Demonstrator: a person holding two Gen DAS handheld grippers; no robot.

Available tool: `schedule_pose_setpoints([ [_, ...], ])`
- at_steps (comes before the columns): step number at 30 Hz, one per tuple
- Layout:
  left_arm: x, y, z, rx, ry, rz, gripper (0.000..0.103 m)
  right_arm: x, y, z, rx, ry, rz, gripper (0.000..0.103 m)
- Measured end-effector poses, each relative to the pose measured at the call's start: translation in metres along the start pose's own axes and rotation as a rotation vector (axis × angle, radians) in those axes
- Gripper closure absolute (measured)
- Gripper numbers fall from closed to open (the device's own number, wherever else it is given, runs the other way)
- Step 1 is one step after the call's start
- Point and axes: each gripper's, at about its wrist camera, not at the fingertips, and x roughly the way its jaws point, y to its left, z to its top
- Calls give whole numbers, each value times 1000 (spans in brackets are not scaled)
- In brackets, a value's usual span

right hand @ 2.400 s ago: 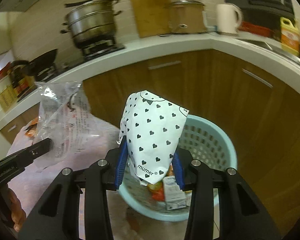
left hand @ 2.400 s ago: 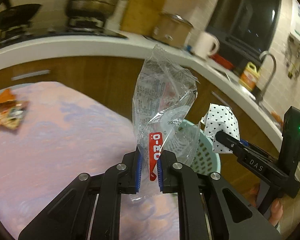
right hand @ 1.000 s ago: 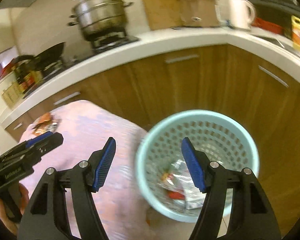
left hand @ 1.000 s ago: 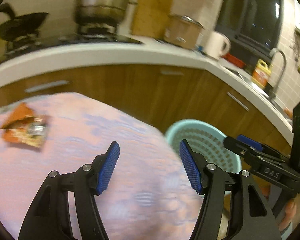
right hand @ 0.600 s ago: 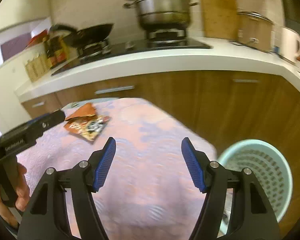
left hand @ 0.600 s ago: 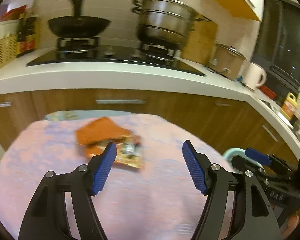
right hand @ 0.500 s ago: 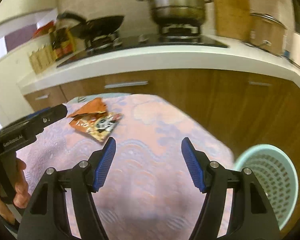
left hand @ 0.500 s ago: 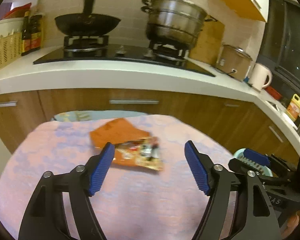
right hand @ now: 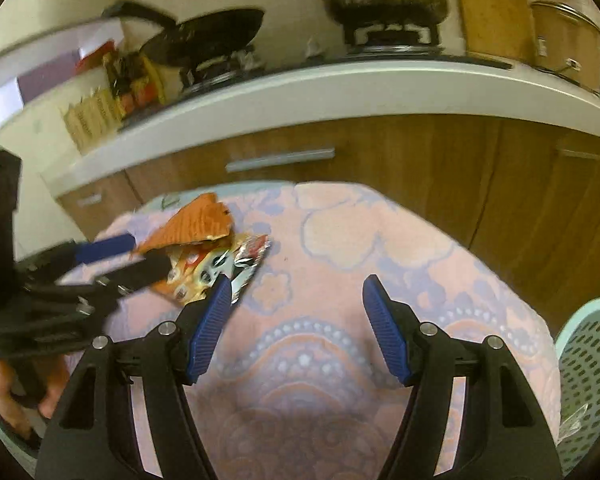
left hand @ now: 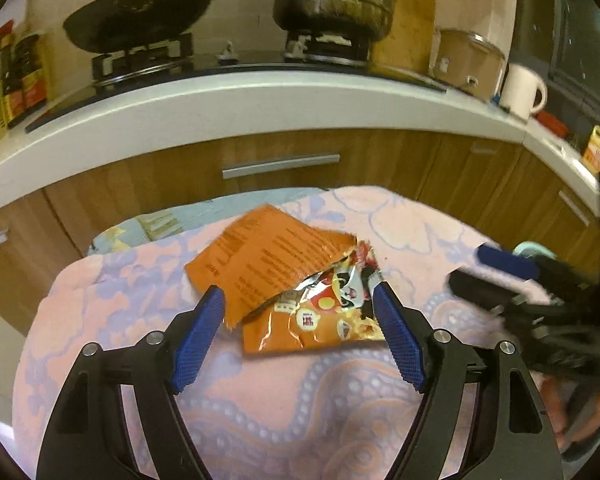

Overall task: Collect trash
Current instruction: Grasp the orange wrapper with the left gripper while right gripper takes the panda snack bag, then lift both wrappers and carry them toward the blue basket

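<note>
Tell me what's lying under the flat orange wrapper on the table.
The flat orange wrapper overlaps a crinkled snack bag, which rests on the pink patterned cloth. Whatever sits beneath their overlap is covered.

Warm, dim indoor light. Fisheye bent the worktop (left hand: 260,104) into an arc, corners vignetted black. Motion blur smeared the other gripper (left hand: 512,276) beside the tongs; wrapper (left hand: 300,280) between them stayed fairly sharp.

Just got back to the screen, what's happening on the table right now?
A person is collecting trash with two handheld grippers. The left gripper is open and closing in on the orange snack wrapper lying on the patterned tablecloth. The right gripper is open and empty. The teal basket sits beside the table.
</note>
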Motion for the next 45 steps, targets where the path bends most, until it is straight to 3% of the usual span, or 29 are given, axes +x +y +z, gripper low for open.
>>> schedule_pose_setpoints([
  [7, 22, -7, 2, 59, 24, 104, 29, 1, -6, -1, 32, 16, 38, 39],
  [12, 28, 5, 2, -7, 20, 121, 34, 1, -4, -2, 24, 15, 44, 39],
  [14, 25, 9, 3, -29, 7, 111, 53, 1, -5, -2, 29, 15, 47, 39],
  [19, 14, 17, 2, -77, -25, 90, 86, 1, -2, -3, 17, 16, 42, 39],
  [23, 0, 25, 1, -127, -65, 52, 96, 1, 6, -4, -19, 14, 24, 39],
  [29, -27, 35, -5, -175, -105, 58, 103, 5, 14, -4, -66, 29, 4, 39],
  [34, -49, 54, -22, -238, -138, 95, 103, 21, 41, -2, -156, 97, 8, 39],
  [41, -56, 75, -37, -296, -205, 114, 103, 63, 70, 15, -81, 182, 71, 18],
  [45, -55, 81, -42, -306, -211, 139, 103, 86, 70, 27, 39, 207, 105, 7],
])
